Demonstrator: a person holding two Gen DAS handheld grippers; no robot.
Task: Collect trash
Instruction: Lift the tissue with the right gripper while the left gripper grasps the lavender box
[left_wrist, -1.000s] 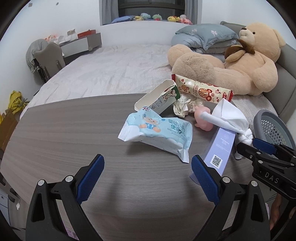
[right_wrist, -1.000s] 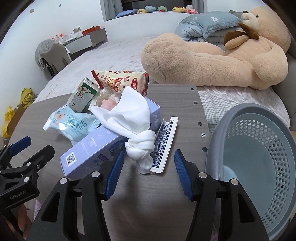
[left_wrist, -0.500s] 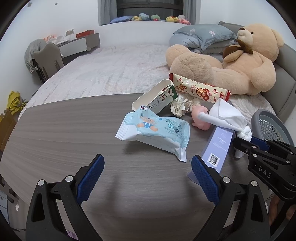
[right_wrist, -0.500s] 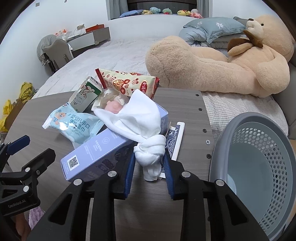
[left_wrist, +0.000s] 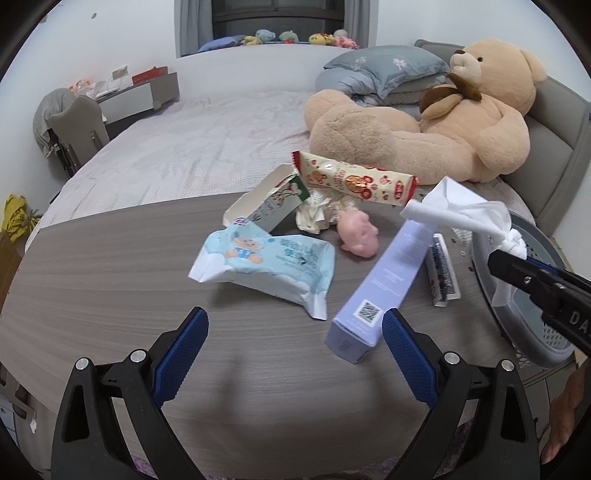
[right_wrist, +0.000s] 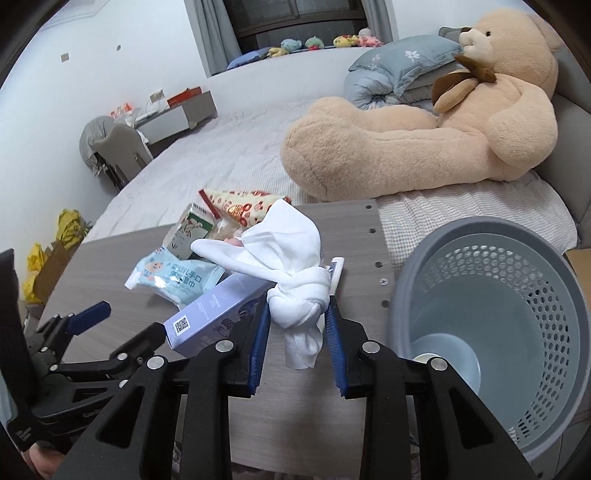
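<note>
A: Where was the knotted white cloth (right_wrist: 299, 306)?

B: Lower centre, clamped in the right gripper (right_wrist: 297, 325), beside the basket (right_wrist: 406, 295); its tail hid the table (right_wrist: 314, 406).

A: And the left gripper (left_wrist: 291, 354)?

B: Jaws apart, empty; handles cut off below.

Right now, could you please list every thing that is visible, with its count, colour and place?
knotted cloth: 1, white, in the right gripper
long box: 1, lilac, table, right part
wet wipes pack: 1, light blue, table middle
snack wrapper: 1, cream and red, back of pile
milk carton: 1, white and green, beside wrapper
crumpled paper: 1, whitish, pile
toy: 1, pink, pile
card box: 1, white and dark blue, by long box
basket: 1, grey, right of table
teddy bear: 1, beige, bed
left gripper: 1, black and blue, open
right gripper: 1, black and blue, shut on cloth
</note>
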